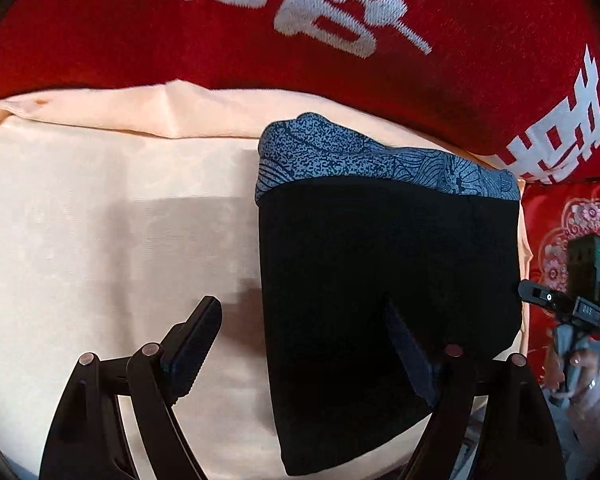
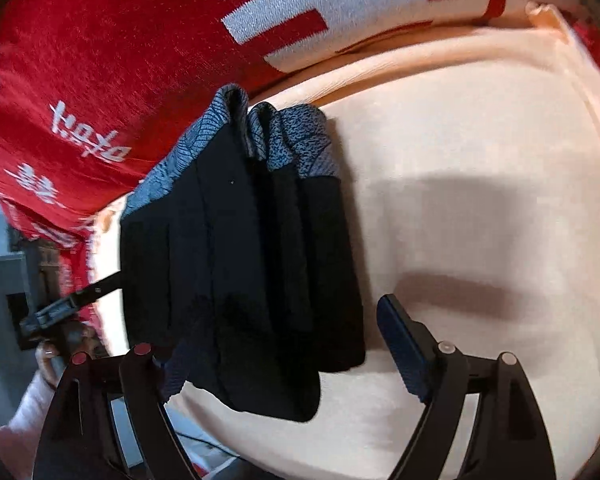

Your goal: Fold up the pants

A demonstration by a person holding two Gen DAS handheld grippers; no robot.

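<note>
There is one pair of black pants [image 1: 380,280] with a blue patterned waistband, on one peach cloth [image 1: 120,240]. Two tongs are visible, the left tongs [image 1: 300,344] and the right tongs [image 2: 276,356]. Behind is one red blanket [image 1: 340,40].

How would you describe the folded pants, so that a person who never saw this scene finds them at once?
Look for the pale peach cloth lying in front of the red blanket with white characters. On it lies a folded bundle, the pants. They are the only black item, with a blue-grey patterned band along the edge nearest the blanket.

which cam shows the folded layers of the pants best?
Right wrist: the black pants with blue-grey patterned waistband show stacked folds edge-on. Left wrist shows only a flat top face and the waistband.
</note>
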